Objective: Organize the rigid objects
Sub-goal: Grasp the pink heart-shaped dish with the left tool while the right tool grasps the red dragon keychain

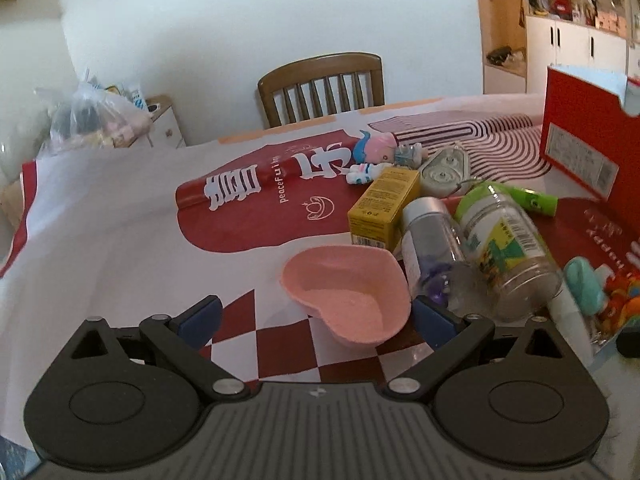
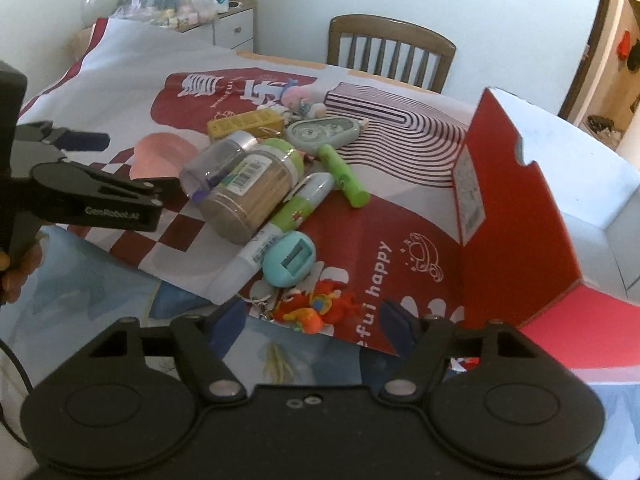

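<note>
A pink heart-shaped dish (image 1: 348, 296) lies on the printed cloth between the blue pads of my left gripper (image 1: 316, 318), nearer the right pad; the jaws stand open and neither pad presses on it. In the right wrist view that left gripper (image 2: 120, 160) reaches in from the left beside the dish (image 2: 160, 152). My right gripper (image 2: 308, 316) is open over the table's near edge, with a red and orange toy keychain (image 2: 316, 308) lying between its fingers, untouched. A pile sits mid-table: two clear jars (image 2: 248, 188), a yellow box (image 2: 248, 124), a green tube (image 2: 344, 176) and a teal oval case (image 2: 290, 260).
An open red cardboard box (image 2: 520, 208) stands at the right. A tape dispenser (image 2: 320, 132) and a pink-haired figurine (image 2: 296, 96) lie behind the pile. A wooden chair (image 1: 320, 88) is at the table's far side, a full plastic bag (image 1: 92, 116) at the back left.
</note>
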`<control>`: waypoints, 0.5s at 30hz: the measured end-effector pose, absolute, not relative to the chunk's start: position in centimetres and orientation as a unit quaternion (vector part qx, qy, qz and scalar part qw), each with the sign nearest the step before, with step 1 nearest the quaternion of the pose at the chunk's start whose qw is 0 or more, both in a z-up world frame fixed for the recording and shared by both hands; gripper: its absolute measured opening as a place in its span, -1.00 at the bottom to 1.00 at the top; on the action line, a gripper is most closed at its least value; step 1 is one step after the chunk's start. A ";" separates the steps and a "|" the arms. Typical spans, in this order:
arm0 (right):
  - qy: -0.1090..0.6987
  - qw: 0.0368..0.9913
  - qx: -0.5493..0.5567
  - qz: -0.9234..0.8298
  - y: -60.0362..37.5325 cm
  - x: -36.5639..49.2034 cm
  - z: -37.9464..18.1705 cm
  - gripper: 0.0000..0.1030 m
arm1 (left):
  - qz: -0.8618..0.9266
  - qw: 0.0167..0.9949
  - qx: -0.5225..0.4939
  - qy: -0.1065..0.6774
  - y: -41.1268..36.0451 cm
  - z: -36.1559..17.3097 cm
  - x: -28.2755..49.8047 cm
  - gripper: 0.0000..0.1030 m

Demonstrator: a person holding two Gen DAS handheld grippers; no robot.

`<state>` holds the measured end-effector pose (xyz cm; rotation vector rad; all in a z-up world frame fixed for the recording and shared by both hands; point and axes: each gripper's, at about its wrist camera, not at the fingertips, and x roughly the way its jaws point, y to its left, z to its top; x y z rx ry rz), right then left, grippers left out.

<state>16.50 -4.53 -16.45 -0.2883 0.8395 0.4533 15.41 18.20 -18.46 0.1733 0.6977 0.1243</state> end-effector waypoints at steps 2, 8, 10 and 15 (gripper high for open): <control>0.402 0.878 -0.142 0.218 -4.3 16.7 -16.7 0.36 | 0.063 0.934 0.090 0.339 18.3 -18.7 15.7 0.97; 0.405 0.874 -0.154 0.220 -3.7 16.9 -17.4 0.29 | 0.054 0.937 0.120 0.323 18.1 -19.1 16.4 0.95; 0.405 0.873 -0.156 0.221 -3.6 17.0 -17.5 0.25 | 0.048 0.937 0.131 0.319 17.9 -19.3 16.7 0.95; 0.406 0.874 -0.153 0.220 -3.7 17.4 -17.7 0.14 | 0.038 0.937 0.143 0.317 17.5 -19.5 17.1 0.63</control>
